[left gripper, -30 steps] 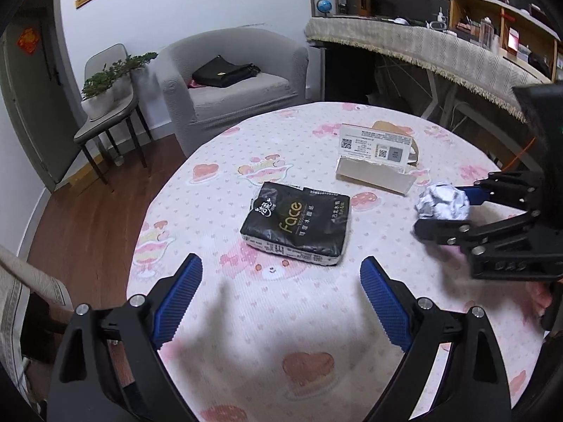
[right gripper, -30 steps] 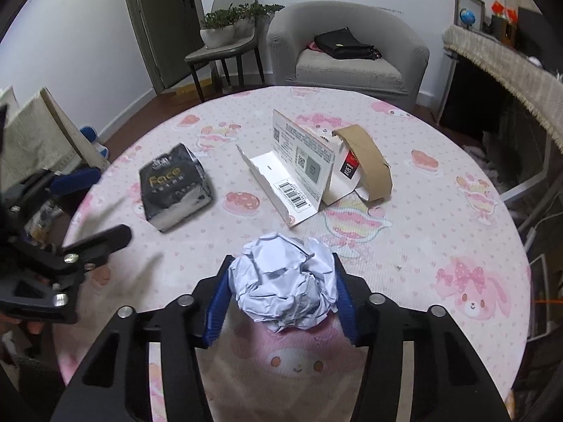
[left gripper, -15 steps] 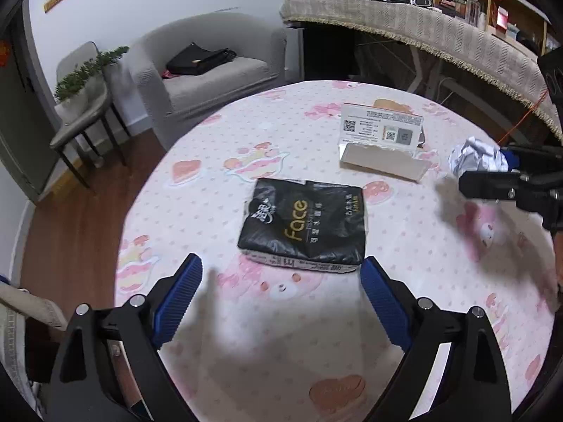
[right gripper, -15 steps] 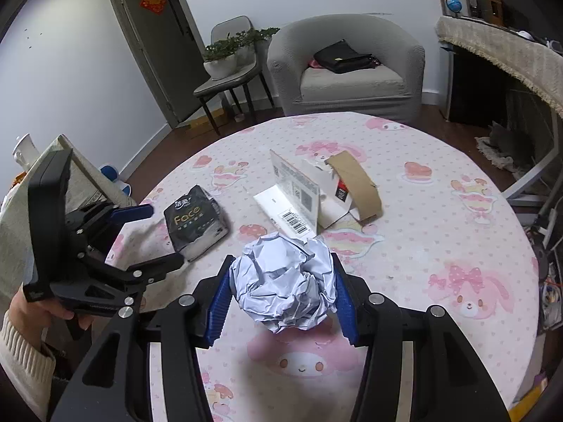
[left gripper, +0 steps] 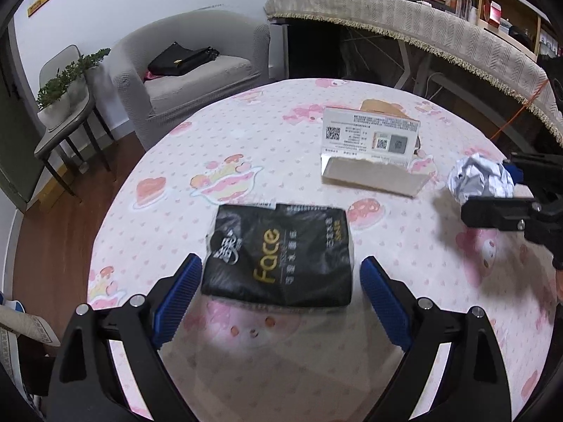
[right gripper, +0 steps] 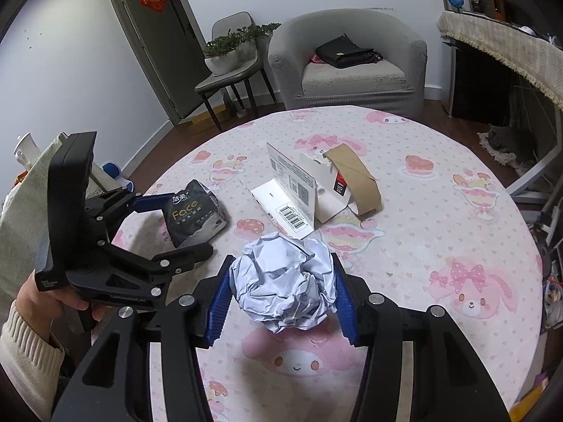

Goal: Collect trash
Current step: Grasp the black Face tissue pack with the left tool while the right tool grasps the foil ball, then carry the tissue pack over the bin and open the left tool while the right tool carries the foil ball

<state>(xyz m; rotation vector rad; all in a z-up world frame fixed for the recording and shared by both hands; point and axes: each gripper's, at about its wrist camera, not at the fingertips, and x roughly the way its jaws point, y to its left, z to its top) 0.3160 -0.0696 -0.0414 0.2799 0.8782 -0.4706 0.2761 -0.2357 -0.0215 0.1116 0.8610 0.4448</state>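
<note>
The right tool (right gripper: 281, 290) gripped the crumpled white paper ball (right gripper: 283, 281); the left tool (left gripper: 281, 281) gaped wide beside the black plastic tissue pack (left gripper: 279, 255), ungrasped

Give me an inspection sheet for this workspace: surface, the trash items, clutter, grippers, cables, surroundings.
Surface: round table under a pink cartoon-print cloth.
Job's things: crumpled paper ball held off the cloth; black tissue pack lying flat; torn white box lying open, with a brown cardboard strip on its far side.
Clutter: nothing seen beyond these.
Grippers: right gripper shut on the paper ball; left gripper open, fingers either side of the tissue pack's near end, contact not clear.
Cables: orange cord beside the fringed counter.
Surroundings: grey armchair with a black bag, chair holding a planter, door.
</note>
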